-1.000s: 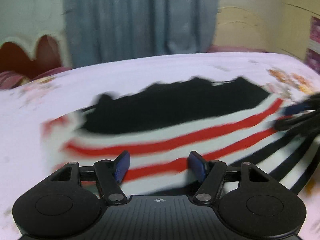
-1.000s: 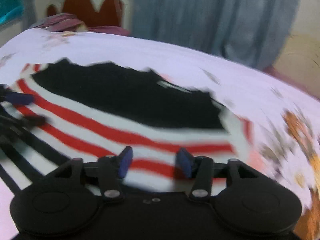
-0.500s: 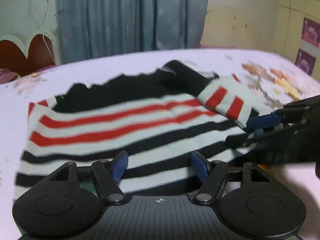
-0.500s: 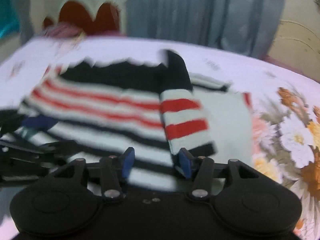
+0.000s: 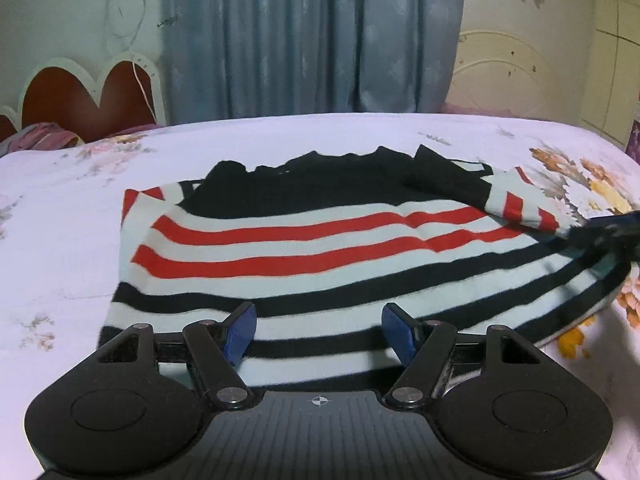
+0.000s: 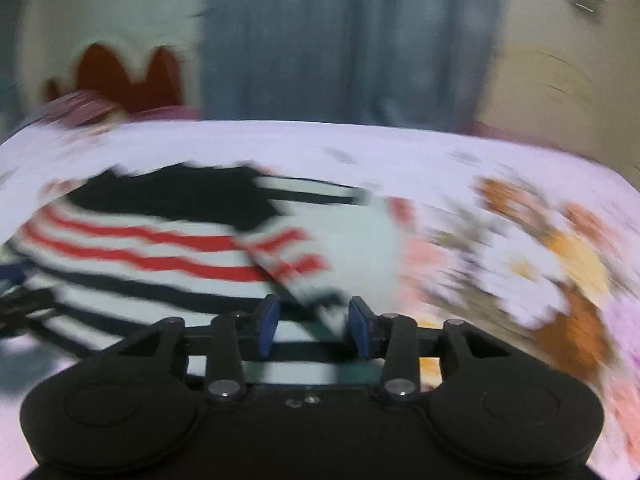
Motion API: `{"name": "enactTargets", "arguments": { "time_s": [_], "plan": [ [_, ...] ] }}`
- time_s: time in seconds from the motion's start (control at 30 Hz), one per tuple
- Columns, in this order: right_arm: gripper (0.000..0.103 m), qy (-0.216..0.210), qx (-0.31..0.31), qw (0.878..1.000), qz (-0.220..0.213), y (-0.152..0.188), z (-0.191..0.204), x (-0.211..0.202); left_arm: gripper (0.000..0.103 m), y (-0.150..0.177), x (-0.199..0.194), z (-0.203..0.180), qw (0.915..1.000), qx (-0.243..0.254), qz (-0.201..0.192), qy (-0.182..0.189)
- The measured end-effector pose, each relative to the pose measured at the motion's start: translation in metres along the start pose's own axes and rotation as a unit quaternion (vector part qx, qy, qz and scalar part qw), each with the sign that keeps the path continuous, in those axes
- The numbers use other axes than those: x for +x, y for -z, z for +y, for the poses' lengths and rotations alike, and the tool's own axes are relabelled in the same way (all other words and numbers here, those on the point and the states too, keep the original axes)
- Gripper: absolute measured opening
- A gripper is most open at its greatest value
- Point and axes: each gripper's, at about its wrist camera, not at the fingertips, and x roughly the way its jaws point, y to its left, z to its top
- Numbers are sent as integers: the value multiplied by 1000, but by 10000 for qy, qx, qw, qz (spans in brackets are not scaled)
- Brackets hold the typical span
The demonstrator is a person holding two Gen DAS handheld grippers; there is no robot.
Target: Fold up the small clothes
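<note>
A small sweater point(image 5: 320, 248) with a black top and red, white and black stripes lies spread on the bed. My left gripper point(image 5: 320, 334) hovers open at its near hem, with fabric under the gap and neither pad touching it. One sleeve point(image 5: 516, 206) lies folded across the sweater's right side. Its cuff reaches my right gripper point(image 5: 616, 228) at the right edge of the left wrist view. The right wrist view is blurred. There the right gripper point(image 6: 314, 330) is closing, the sleeve cuff point(image 6: 304, 276) runs down between its pads, and a gap still shows.
The bed sheet point(image 5: 60, 240) is white with a flower print point(image 6: 560, 264) to the right of the sweater. A heart-shaped headboard point(image 5: 88, 100) and a pink pillow point(image 5: 40, 138) stand at the back left. Blue curtains point(image 5: 312, 40) hang behind the bed.
Both views have drawn back, so the whole sweater shows. The sleeve now lies over the right side with its cuff at the right gripper. The right jaws have narrowed; the left jaws look the same.
</note>
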Motion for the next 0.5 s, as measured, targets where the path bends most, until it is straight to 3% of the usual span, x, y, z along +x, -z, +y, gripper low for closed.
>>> {"name": "enactTargets", "arguments": {
  "time_s": [0.1,0.17,0.2,0.3,0.37,0.4,0.43,0.5],
  "plan": [
    [38,-195,-452,9987,-91,-12,19,10,69,-1,5,2,10000,38,32,-78],
    [35,-802,-318,9961,176,-24,15,25,69,-2,7,9,9998,-15,9,-177],
    [34,-852,-363,9951,335,-26,15,33,69,-3,7,14,9996,-70,-58,-274],
    [31,-518,-343,9968,501,-29,2,55,69,-7,14,33,9986,-192,23,-487],
    [31,559,247,9977,310,-30,-31,64,69,-8,20,45,9976,-200,105,-656],
    [35,817,637,9939,370,-32,-49,68,69,-9,21,51,9977,-259,117,-623],
    [35,769,960,9915,431,-33,-65,69,69,-10,22,54,9978,-282,115,-585],
    [37,659,845,9937,326,-35,-67,63,69,-11,23,55,9979,-269,78,-585]
  ]
}}
